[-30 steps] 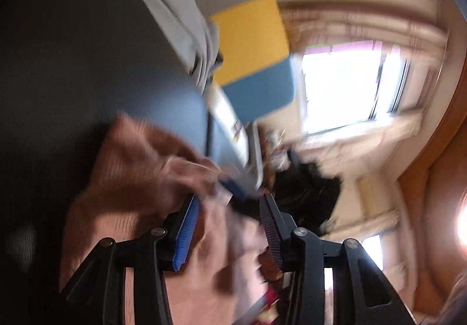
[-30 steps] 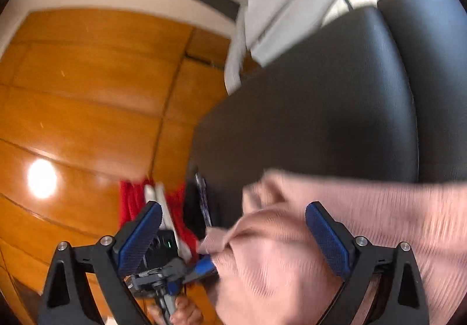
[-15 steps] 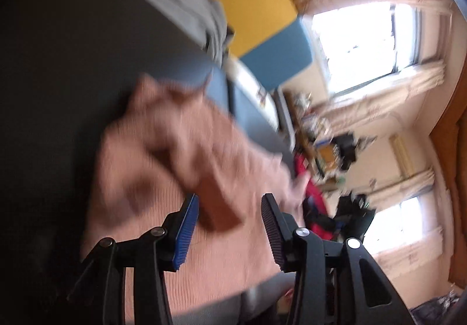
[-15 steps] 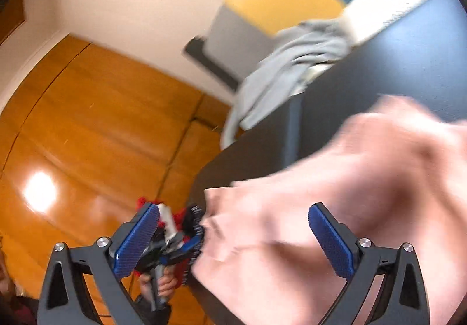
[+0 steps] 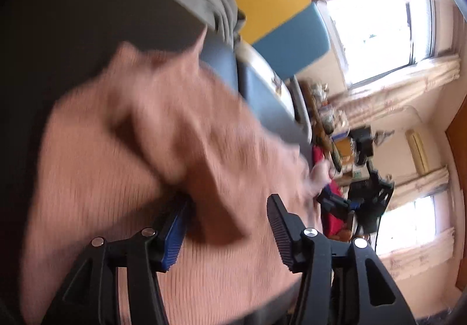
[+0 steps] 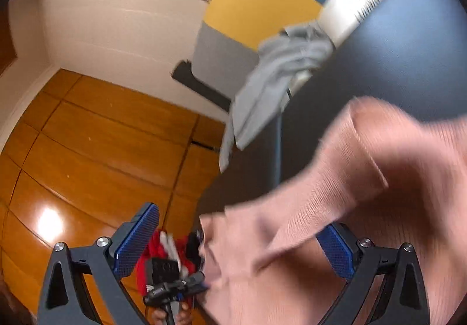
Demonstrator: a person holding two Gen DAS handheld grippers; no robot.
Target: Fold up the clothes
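The pink sweater [image 5: 122, 179] lies rumpled on the dark table [image 5: 58, 33]. Both grippers, left [image 5: 226, 223] and right [image 6: 236, 240], hover over it, fingers apart, positioned for gripping cloth.

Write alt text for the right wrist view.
A blurred pink ribbed knit garment lies on a dark padded surface, partly between the right gripper's open blue-padded fingers. A grey garment hangs off the far edge above a glossy wooden floor.
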